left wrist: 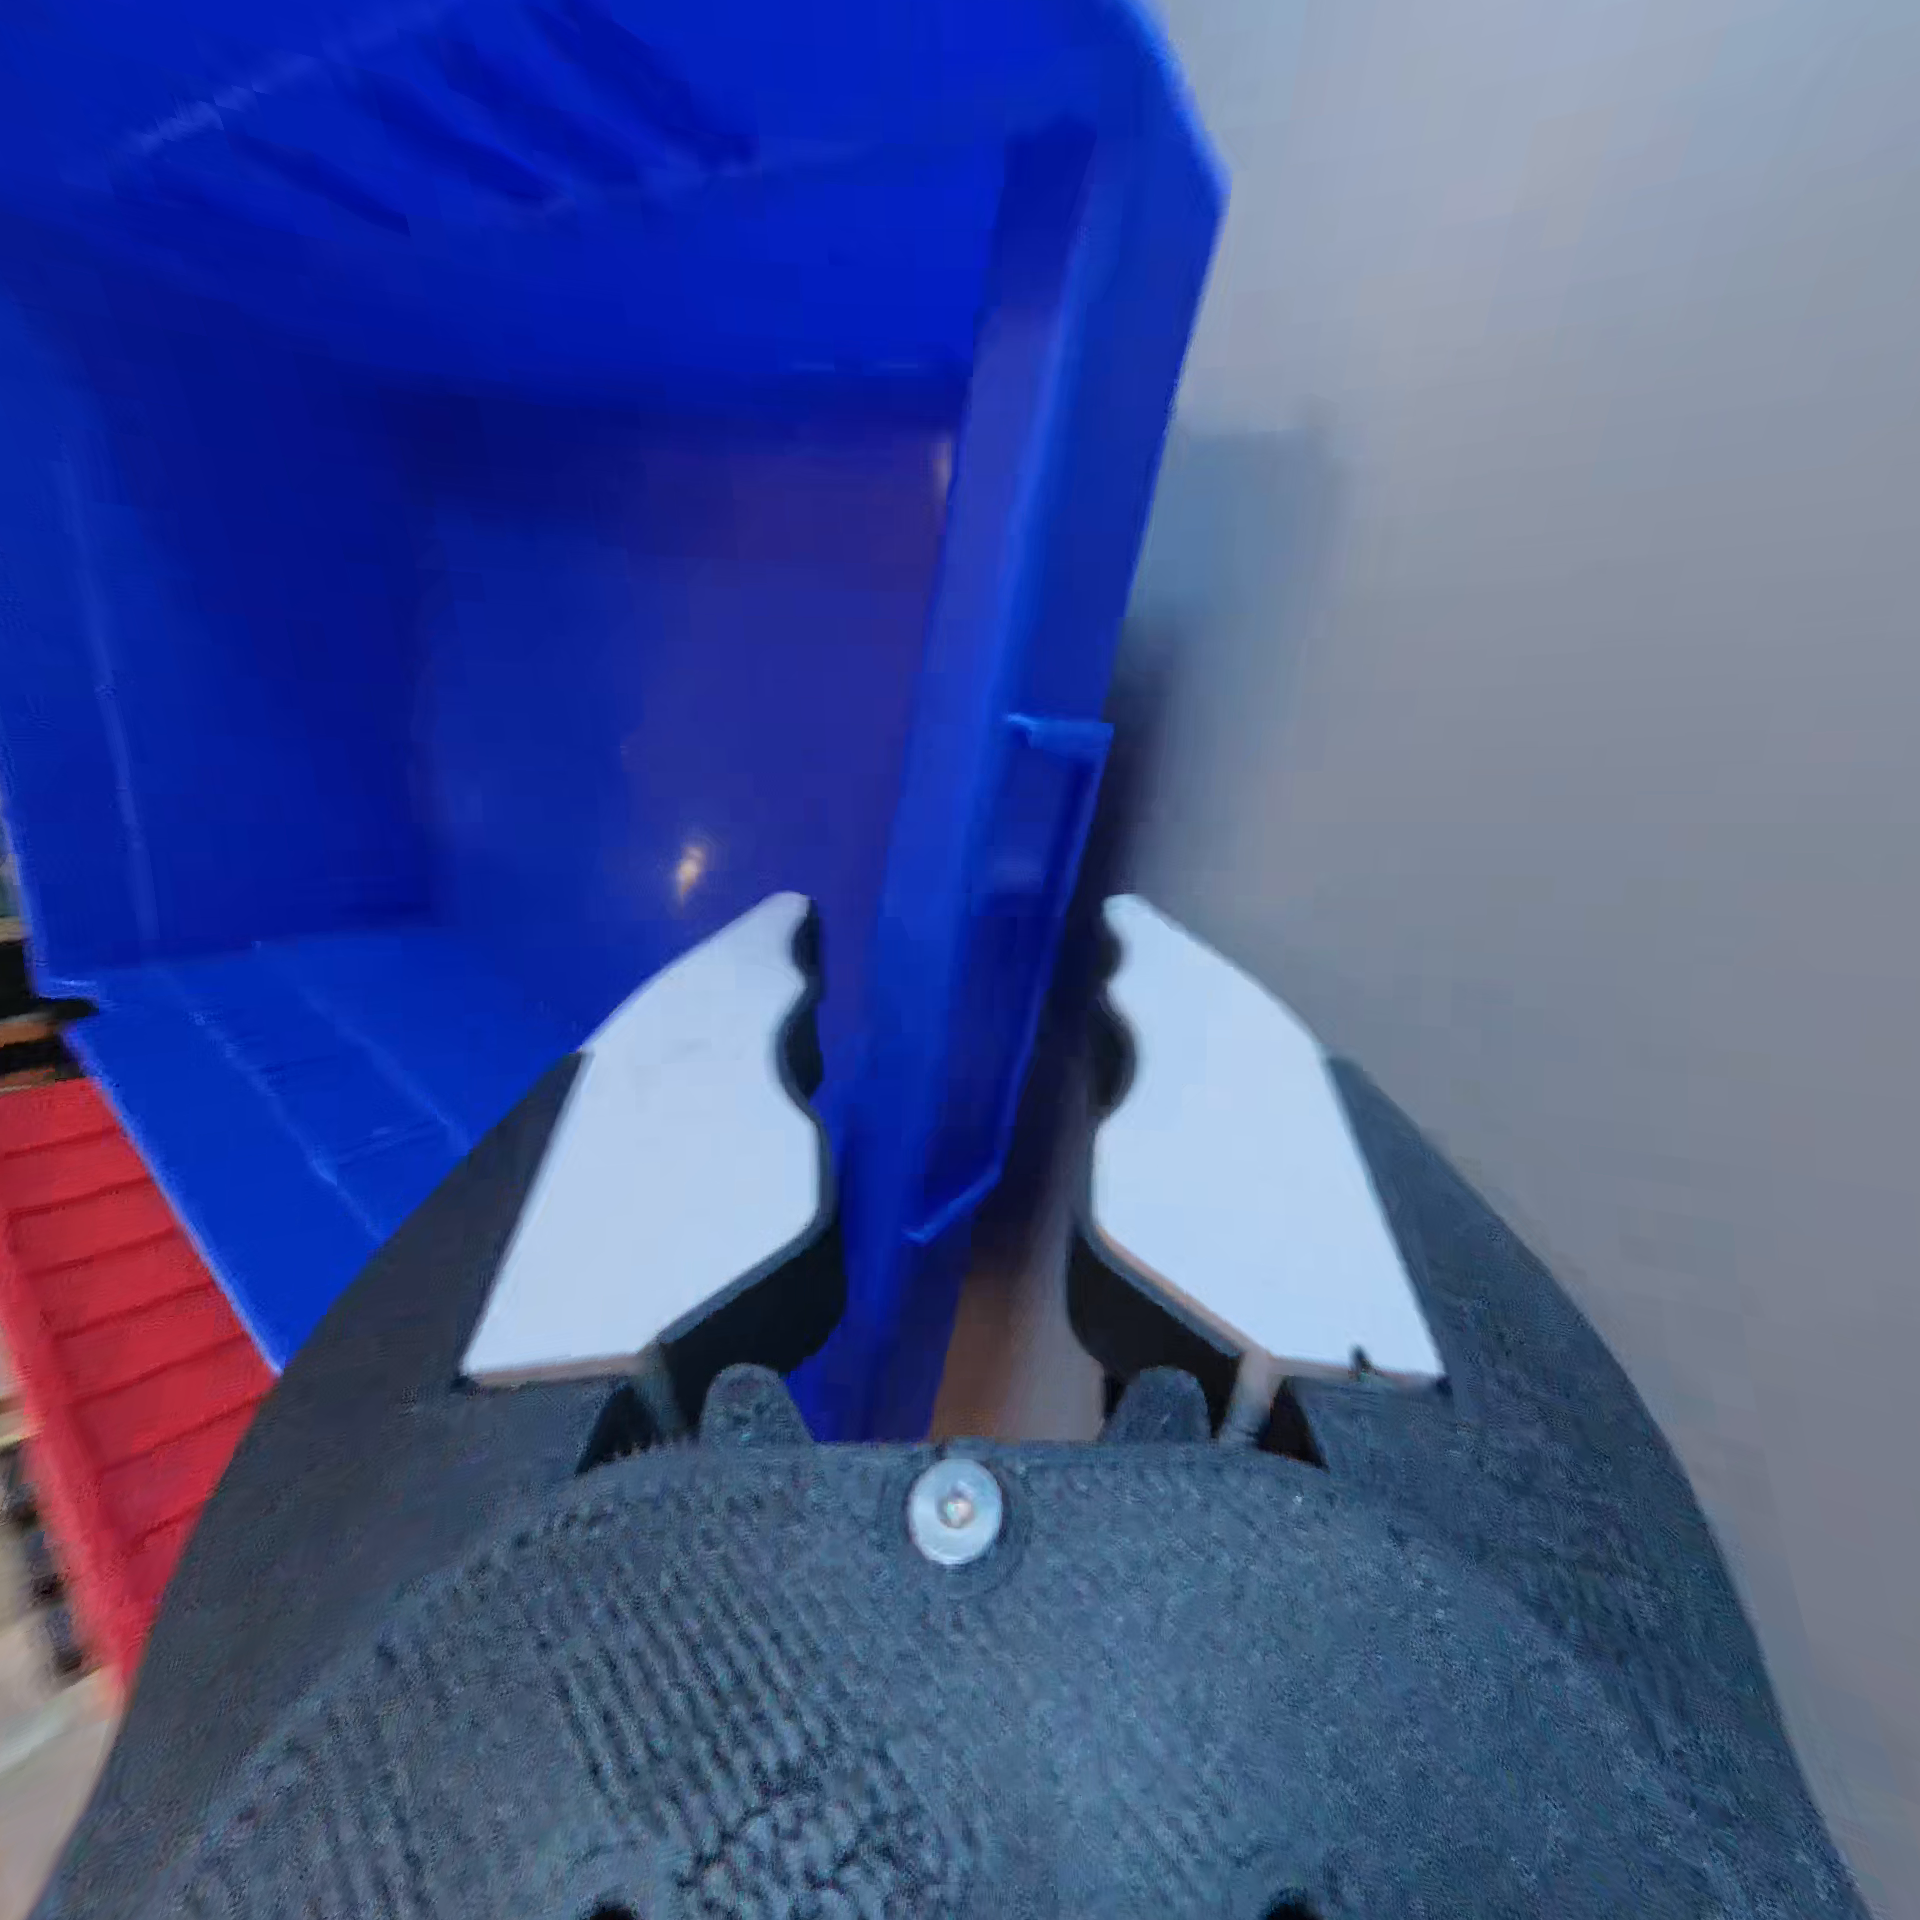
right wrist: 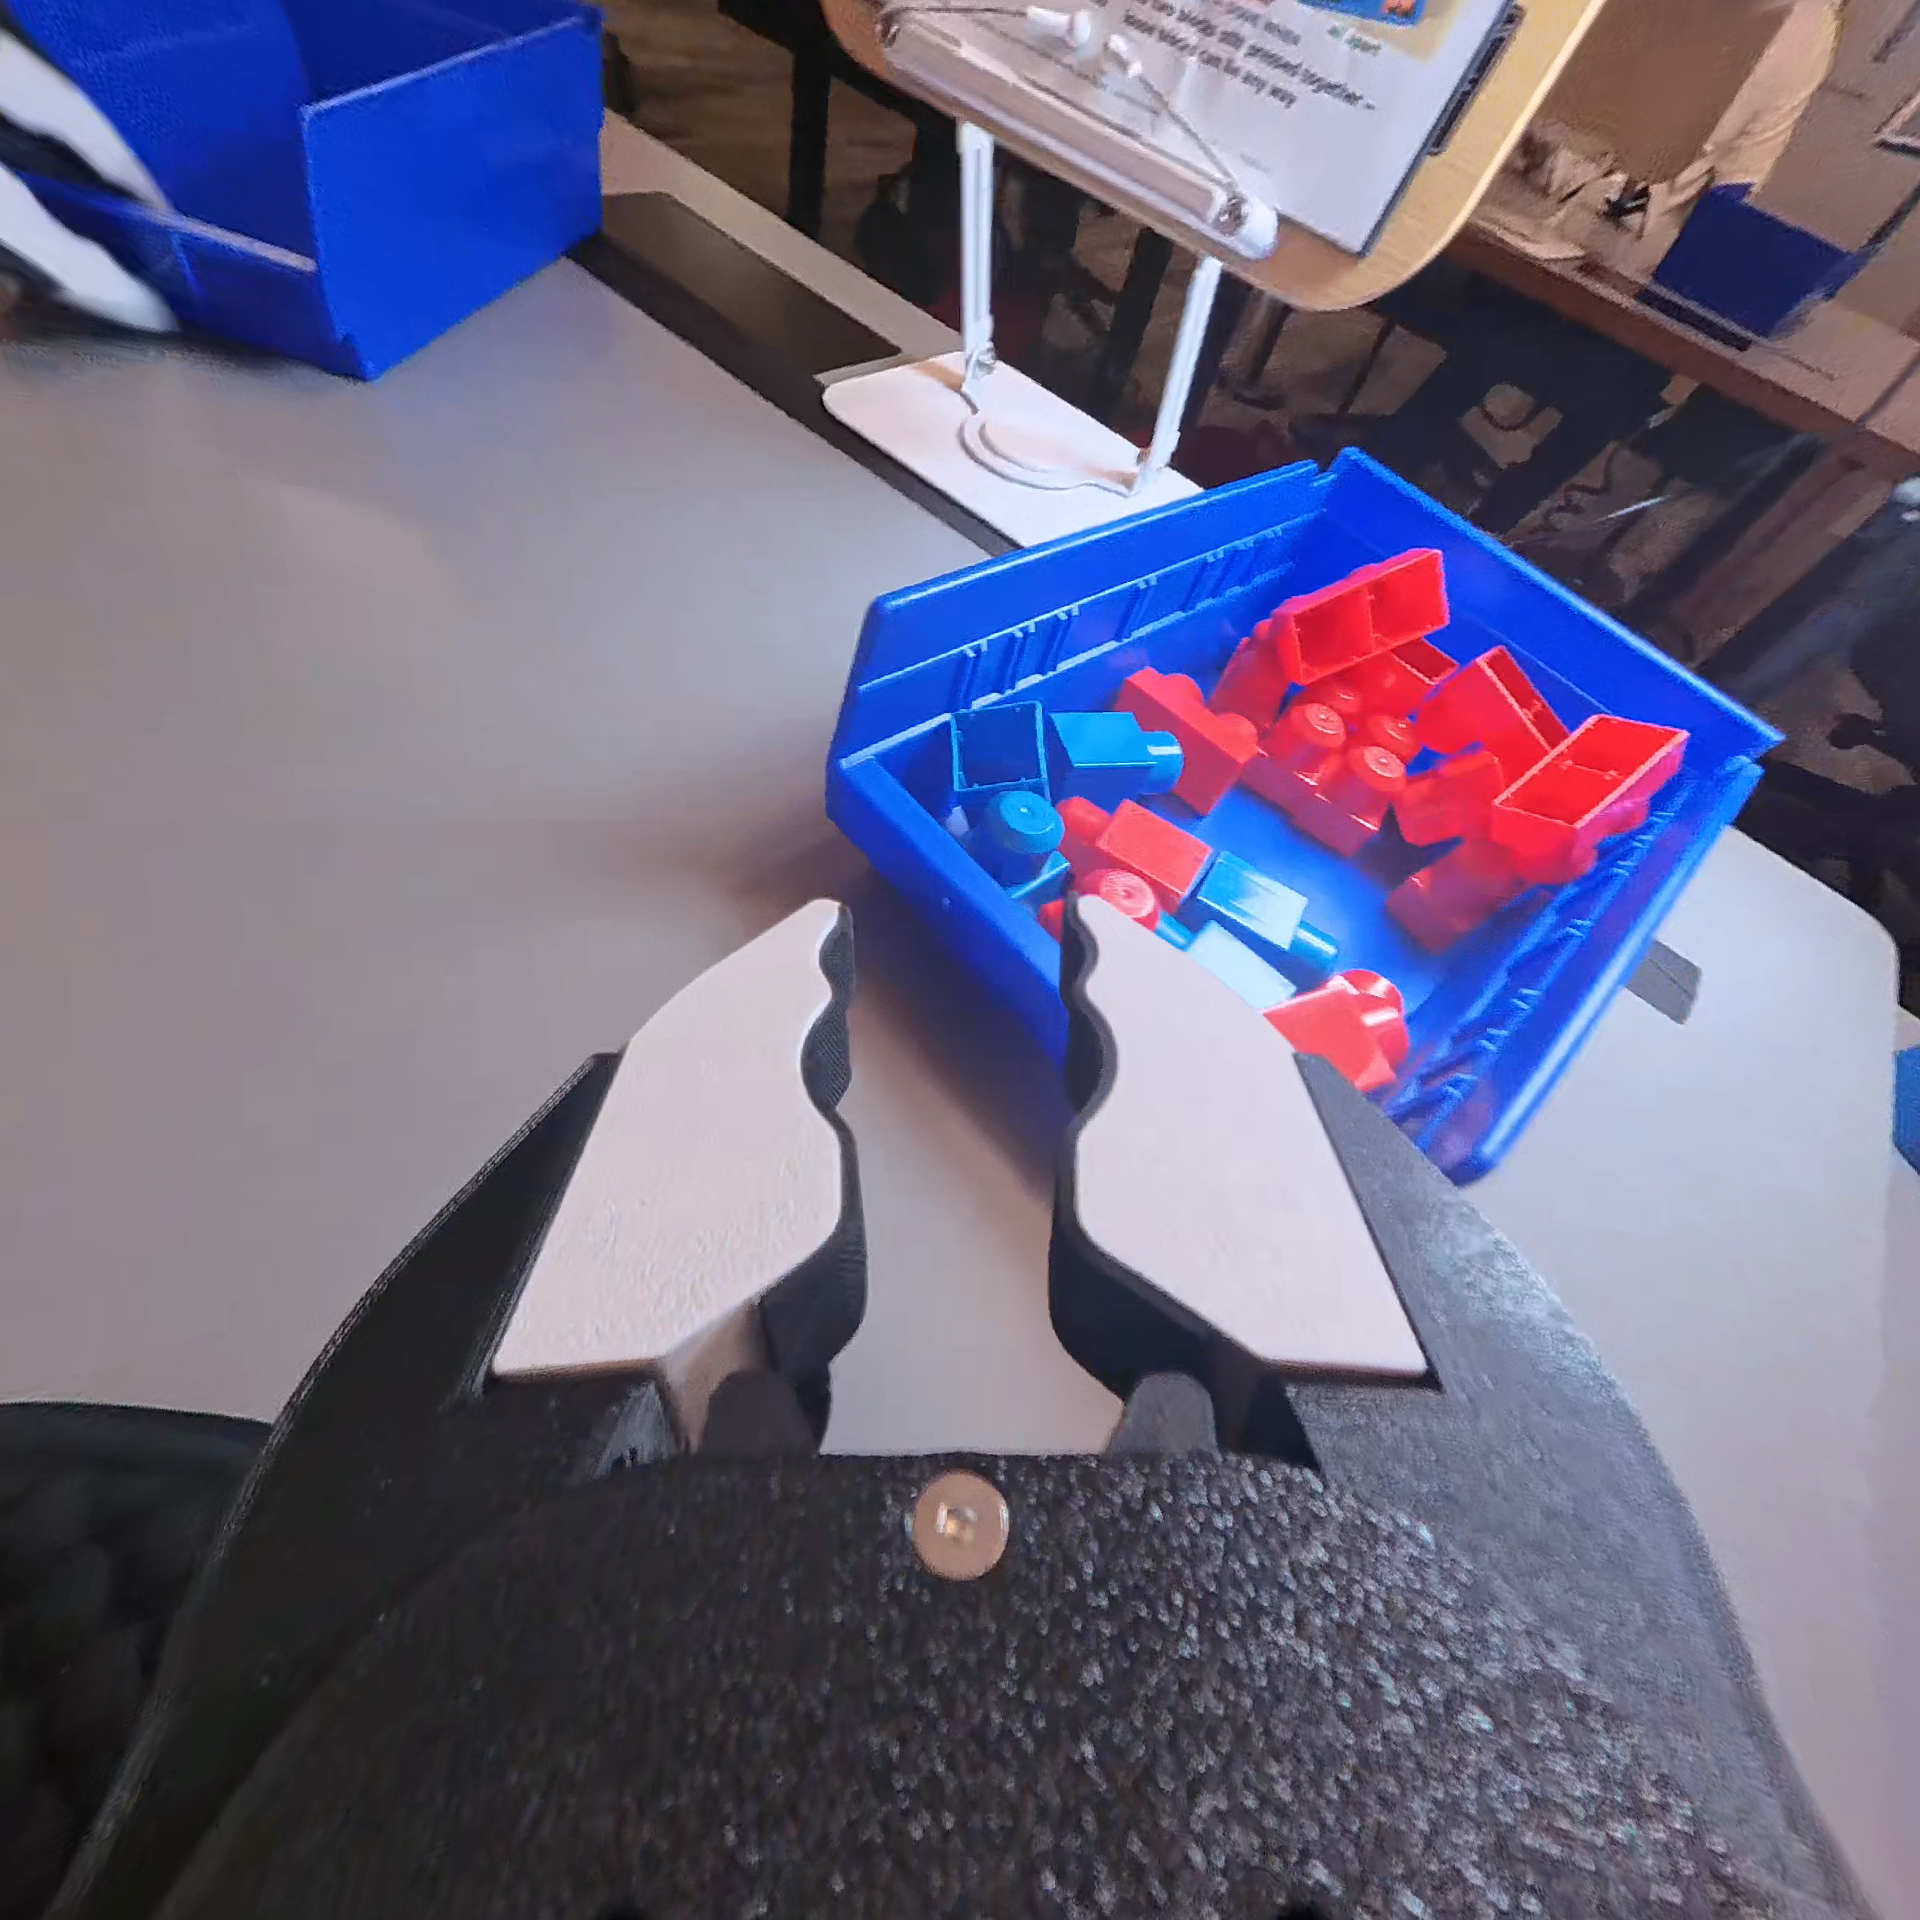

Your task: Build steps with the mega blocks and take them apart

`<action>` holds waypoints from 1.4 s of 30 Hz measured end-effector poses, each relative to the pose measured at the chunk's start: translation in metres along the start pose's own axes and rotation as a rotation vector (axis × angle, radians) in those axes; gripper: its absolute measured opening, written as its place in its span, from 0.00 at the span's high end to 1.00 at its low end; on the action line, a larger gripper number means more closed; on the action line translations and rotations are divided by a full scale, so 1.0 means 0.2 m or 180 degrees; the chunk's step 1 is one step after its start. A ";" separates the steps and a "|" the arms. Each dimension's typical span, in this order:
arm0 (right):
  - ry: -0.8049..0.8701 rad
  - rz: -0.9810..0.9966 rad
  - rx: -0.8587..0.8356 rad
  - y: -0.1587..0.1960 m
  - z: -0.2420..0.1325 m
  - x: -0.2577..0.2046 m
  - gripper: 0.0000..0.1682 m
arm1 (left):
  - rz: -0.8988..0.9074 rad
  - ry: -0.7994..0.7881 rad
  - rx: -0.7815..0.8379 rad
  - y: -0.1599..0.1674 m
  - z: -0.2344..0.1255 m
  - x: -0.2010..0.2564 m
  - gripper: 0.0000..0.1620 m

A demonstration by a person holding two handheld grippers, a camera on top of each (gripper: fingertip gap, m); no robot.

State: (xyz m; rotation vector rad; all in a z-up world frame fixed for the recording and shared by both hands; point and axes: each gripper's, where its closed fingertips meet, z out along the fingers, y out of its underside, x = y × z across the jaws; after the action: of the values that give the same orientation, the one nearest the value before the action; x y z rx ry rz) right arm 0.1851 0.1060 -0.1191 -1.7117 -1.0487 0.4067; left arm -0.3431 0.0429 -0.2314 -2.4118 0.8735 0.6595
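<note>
Grey table point(right wrist: 416, 675) bears two blue bins; left tool point(left wrist: 956, 997) straddles one wall, right tool point(right wrist: 956, 997) spread.

The left gripper point(left wrist: 956, 997) was seen to be made of rough, grainy black plastic, with smooth matt pale plates on its fingers point(left wrist: 675, 1122) and a shiny metal screw point(left wrist: 956, 1510). The blue bin point(left wrist: 520, 520) in front of it was formed of glossy plastic. The right gripper point(right wrist: 956, 997) was finished alike. The blocks point(right wrist: 1340, 748) and their bin point(right wrist: 1039, 623) were made of glossy, smooth plastic, and the table point(right wrist: 416, 727) was surfaced in smooth matt grey.
</note>
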 end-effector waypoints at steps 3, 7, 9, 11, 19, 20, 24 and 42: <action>0.0265 0.0123 0.0148 -0.01 -0.08 0.10 0.81 | 0.0440 -0.0225 -0.0018 -0.04 0.03 0.00 0.81; 0.0785 0.0317 0.0060 0.09 -0.17 0.29 0.80 | 0.0613 -0.0061 0.0401 -0.26 -0.10 0.27 0.82; 0.1001 0.0441 -0.0031 0.16 -0.19 0.38 0.77 | 0.0862 0.0057 0.0624 -0.36 -0.20 0.44 0.82; 0.1185 0.0589 -0.0091 0.23 -0.18 0.48 0.74 | 0.1179 0.0149 0.0890 -0.48 -0.29 0.62 0.81; 0.1337 0.1352 -0.0261 0.41 0.10 0.70 0.63 | 0.1899 0.0005 0.1614 -1.08 -0.31 0.86 0.79; 0.1346 0.1382 -0.0269 0.42 0.12 0.71 0.65 | 0.1932 -0.0127 0.1730 -1.14 -0.30 0.84 0.76; 0.1254 0.1377 -0.0248 0.42 0.18 0.70 0.93 | 0.1456 0.0188 0.2071 -1.23 -0.41 0.86 0.70; 0.1525 0.1237 -0.0285 0.47 -0.35 -0.02 0.96 | -0.0371 0.2136 0.2646 -1.50 -0.85 1.43 0.61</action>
State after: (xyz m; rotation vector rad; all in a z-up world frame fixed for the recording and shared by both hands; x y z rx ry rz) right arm 0.2739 0.0532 -0.1758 -1.9685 -0.3926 0.1750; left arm 0.1023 0.0196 -0.1857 -1.8547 0.9785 -0.5265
